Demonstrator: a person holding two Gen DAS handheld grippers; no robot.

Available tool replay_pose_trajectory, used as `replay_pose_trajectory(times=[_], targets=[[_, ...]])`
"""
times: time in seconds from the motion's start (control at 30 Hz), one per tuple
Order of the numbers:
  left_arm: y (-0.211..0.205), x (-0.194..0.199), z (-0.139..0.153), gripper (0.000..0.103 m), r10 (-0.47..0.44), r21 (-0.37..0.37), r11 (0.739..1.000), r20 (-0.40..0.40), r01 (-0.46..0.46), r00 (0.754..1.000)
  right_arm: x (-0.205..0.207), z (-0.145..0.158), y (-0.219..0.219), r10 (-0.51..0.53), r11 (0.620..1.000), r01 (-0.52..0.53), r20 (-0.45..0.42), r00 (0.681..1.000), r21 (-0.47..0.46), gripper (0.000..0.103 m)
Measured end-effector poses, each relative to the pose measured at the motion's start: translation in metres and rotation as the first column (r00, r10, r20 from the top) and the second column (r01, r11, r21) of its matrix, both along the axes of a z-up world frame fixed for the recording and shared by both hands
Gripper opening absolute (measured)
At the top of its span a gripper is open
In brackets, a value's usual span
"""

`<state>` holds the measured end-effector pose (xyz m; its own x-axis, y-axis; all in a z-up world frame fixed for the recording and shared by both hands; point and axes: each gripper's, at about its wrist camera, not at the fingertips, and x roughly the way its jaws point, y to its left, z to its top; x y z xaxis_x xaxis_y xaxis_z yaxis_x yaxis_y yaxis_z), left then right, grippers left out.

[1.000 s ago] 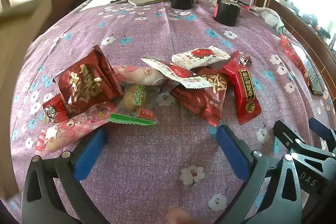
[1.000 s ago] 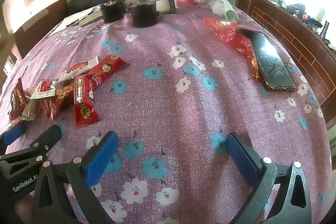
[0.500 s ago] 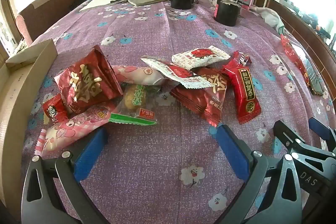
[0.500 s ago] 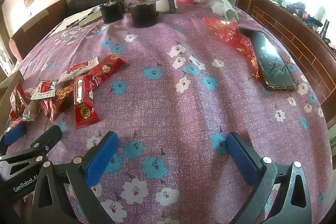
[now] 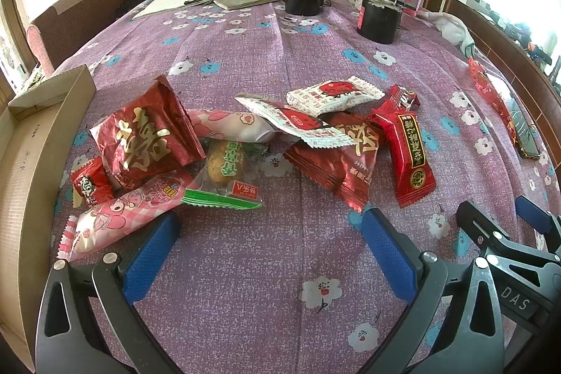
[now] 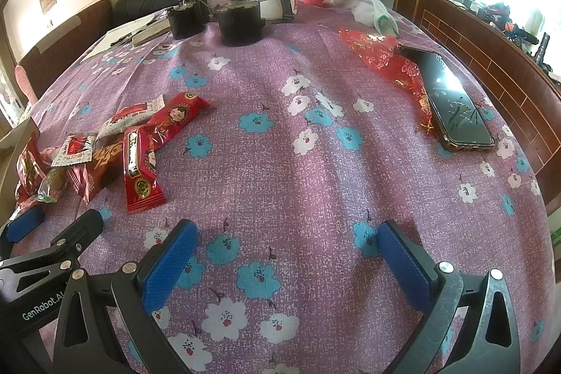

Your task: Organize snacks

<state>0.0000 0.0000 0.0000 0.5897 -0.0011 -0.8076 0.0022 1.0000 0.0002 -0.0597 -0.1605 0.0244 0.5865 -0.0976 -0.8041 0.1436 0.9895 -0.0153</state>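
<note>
Left wrist view gave us the whole job at once: a purple flowered tablecloth (image 5: 245, 58), a cardboard box (image 5: 31, 163) at its left edge, and a loose pile of snacks (image 5: 245, 142) just beside that box. We judged the box to be where the snacks belonged, and none lay in it as far as we could see.

Our left gripper (image 5: 268, 240) hung low in front of the pile with its blue pads spread wide and nothing between them. Our right gripper (image 6: 285, 244) was likewise spread and empty, over bare cloth to the right of the pile.

To do this step well, we thought it best to begin at the edge of the heap. The pink packet (image 5: 119, 216) lay nearest the left pad and closest to the box, so it seemed the easiest first pick. The long red bar (image 5: 408, 153) sat clear on the right side and suited the right gripper.

We would have pinched each packet across its narrow width, low against the cloth. The white sachet (image 5: 294, 125) rested on top of others, so lifting beneath it risked scattering things.
</note>
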Motion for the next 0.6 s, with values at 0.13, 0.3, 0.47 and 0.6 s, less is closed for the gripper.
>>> replay_pose_trajectory(times=[0.13, 0.3, 0.47, 0.6], targets=[[0.0000, 0.0000, 0.0000, 0.103, 0.000, 0.000, 1.000, 0.000, 0.000, 1.000, 0.0001, 0.0000, 0.0000, 0.000, 1.000, 0.000, 0.000, 1.000, 0.000, 0.103], [0.0000, 0.0000, 0.0000, 0.103, 0.000, 0.000, 1.000, 0.000, 0.000, 1.000, 0.0001, -0.0001, -0.0001, 0.000, 1.000, 0.000, 0.000, 1.000, 0.000, 0.103], [0.0001, 0.0000, 0.0000, 0.103, 0.001, 0.000, 1.000, 0.000, -0.001, 1.000, 0.0002, 0.0001, 0.0002, 0.000, 1.000, 0.000, 0.000, 1.000, 0.000, 0.103], [0.0007, -0.0026, 0.0005, 0.103, -0.029, -0.004, 1.000, -0.015, 0.029, 0.999, 0.0003, 0.0002, 0.0004, 0.000, 1.000, 0.000, 0.000, 1.000, 0.001, 0.103]])
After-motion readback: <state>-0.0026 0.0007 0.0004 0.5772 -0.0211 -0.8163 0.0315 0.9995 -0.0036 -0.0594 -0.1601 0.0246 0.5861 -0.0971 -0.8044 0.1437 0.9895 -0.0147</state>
